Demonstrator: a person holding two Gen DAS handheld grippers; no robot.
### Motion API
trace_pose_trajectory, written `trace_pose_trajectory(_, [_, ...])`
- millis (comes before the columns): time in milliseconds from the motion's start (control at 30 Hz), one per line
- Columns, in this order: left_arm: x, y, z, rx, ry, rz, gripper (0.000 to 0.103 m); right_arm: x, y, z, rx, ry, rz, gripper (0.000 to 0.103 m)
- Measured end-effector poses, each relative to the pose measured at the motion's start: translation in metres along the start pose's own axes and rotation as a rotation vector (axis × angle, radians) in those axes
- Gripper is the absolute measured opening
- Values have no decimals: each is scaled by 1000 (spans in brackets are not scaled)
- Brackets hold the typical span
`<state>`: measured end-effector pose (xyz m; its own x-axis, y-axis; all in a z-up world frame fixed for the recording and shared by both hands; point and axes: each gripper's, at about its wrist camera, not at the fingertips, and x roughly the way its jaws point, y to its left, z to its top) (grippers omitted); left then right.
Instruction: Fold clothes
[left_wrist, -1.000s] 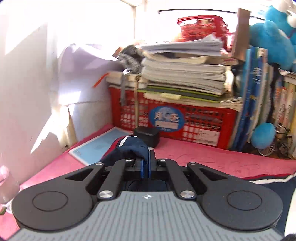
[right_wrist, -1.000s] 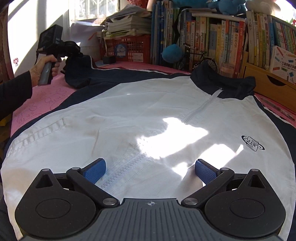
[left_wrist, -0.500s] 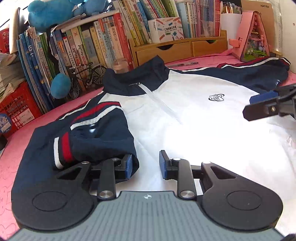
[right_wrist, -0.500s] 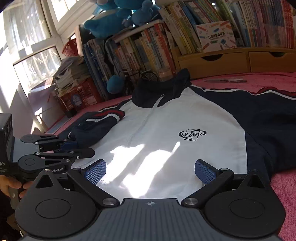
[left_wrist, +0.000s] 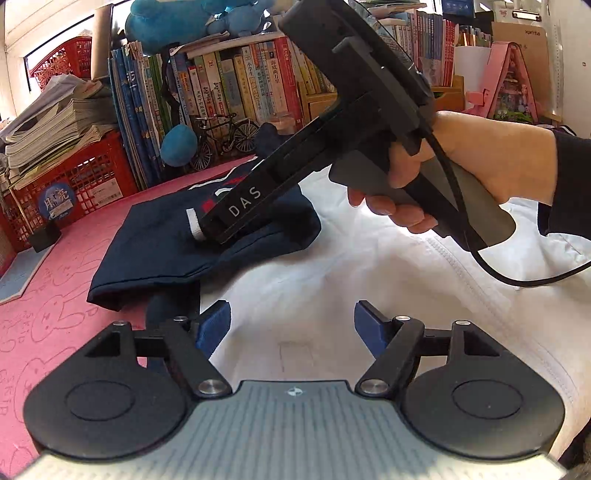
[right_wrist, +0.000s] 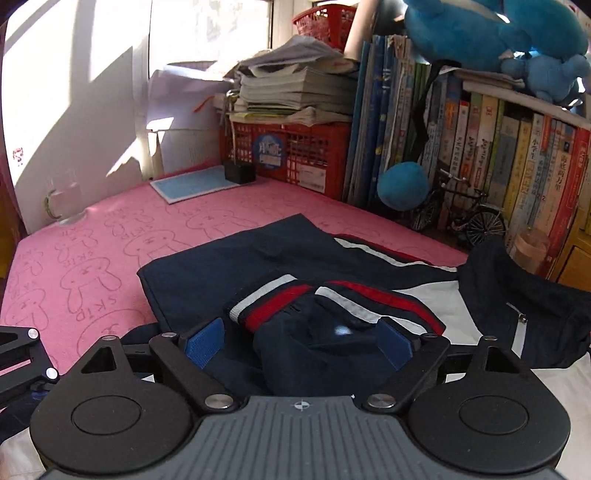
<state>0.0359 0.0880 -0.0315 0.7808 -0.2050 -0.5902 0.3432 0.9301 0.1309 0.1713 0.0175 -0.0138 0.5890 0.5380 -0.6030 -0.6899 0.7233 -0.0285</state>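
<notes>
Showing: jacket (left_wrist: 369, 266) spread flat on pink surface (left_wrist: 48, 317), both tongs low over it.
Jacket: white body w/ navy sleeves; zip runs down the front; navy collar (right_wrist: 524, 295) toward the bookshelf.
Folded sleeve (right_wrist: 332, 306): navy w/ red + white stripes, doubled back onto the jacket's white front; cuff end bunched up, lying betw. the right tongs' fingers.
Left tongs (left_wrist: 291, 325): spread wide, blue pads apart, nothing betw. them; hovering over white fabric, left finger at the edge of the navy sleeve.
Right tongs (right_wrist: 297, 341): spread, pads either side of the bunched cuff; contact w/ cloth can't be told. In left wrist view, its black body crosses the frame diagonally, nose down on the sleeve.
Right hand (left_wrist: 480, 173): wrapped round the grey handle of right tongs; black cable loops down from it over the jacket.
Surface: pink cloth printed w/ rabbit outlines and "SKIP".
Red crate (right_wrist: 295, 155): at far edge, round blue label on its front, stack of papers (right_wrist: 291, 88) on top.
Books (right_wrist: 517, 155): upright row behind the jacket; blue plush toys (right_wrist: 498, 33) on top of them.
Model bicycle (right_wrist: 458, 218): in front of the books, blue ball (right_wrist: 402, 184) just beside it.
Small black box (right_wrist: 240, 171): near the crate, on a pale blue mat (right_wrist: 188, 186).
</notes>
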Motion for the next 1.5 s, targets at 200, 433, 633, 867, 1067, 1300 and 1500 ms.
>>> trace_pose_trajectory(200, [-3,25,-3,-58,1,78,74,-8,-38,-9,264,-72,-232,24])
trace_pose_trajectory(433, [14,48,19,-108,-40,184,77,-91,-137,-69,647,-192,-455,24])
trace_pose_trajectory(633, [36,59,29,-176,13,217,77,-95,-185,-123,852,-71,-504,27])
trace_pose_trajectory(867, [59,58,33,-81,25,401,79,-114,-185,-139,915,-162,-513,62])
trace_pose_trajectory(1067, [72,78,26,-110,71,477,83,-134,-178,-137,841,-173,-651,62])
trace_pose_trajectory(1300, [76,76,23,-98,84,494,83,-121,-155,-112,542,-253,-580,75])
trace_pose_trajectory(1500, [76,83,20,-114,80,494,91,-95,-181,-113,657,-110,-360,53])
